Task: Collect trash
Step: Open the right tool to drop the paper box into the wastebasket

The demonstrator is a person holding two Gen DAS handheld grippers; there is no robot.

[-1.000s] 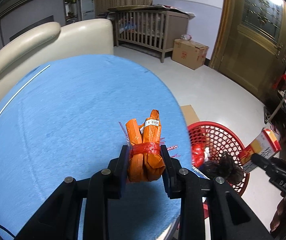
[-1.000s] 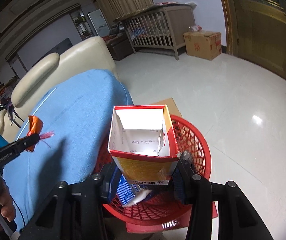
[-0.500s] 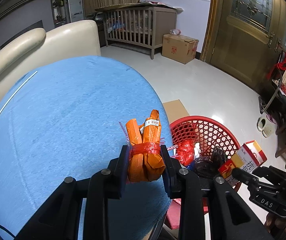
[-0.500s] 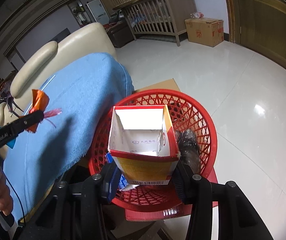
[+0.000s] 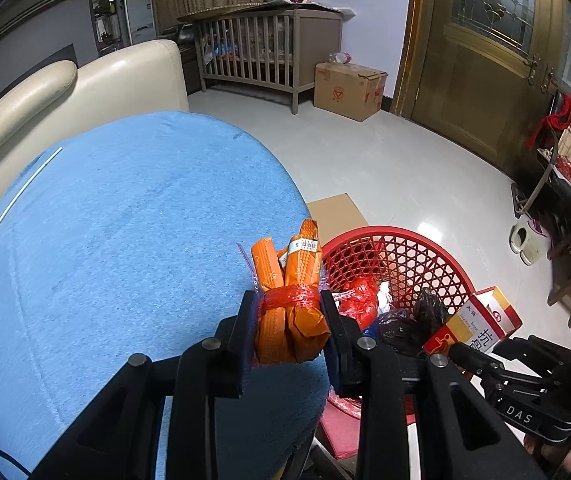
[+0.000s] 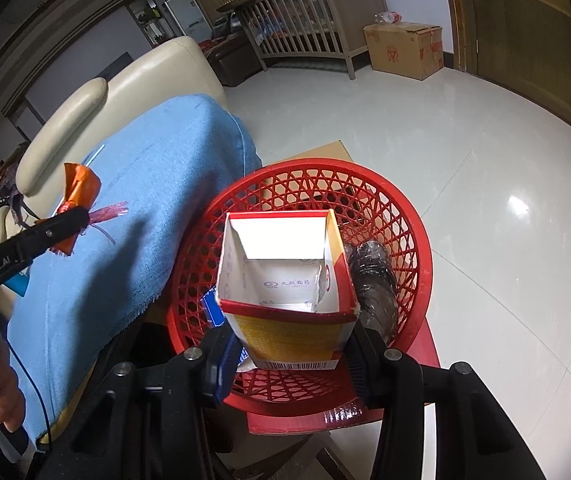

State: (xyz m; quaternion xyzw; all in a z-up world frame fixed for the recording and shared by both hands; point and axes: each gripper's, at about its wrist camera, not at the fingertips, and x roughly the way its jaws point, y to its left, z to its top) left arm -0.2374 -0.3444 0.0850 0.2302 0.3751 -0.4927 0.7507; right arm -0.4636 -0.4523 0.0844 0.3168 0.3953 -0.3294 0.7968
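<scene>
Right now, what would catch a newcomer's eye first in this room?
The red basket on the floor beside the blue-covered table. Directly above it, the right hand-held gripper clamps an open carton; over the table's edge, the left hand-held gripper grips an orange bundle.

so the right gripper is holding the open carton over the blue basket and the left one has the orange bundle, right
Not quite: the basket is red, as the right wrist view shows. The right gripper does hold the open carton over it, and the left gripper has the orange bundle.
</scene>
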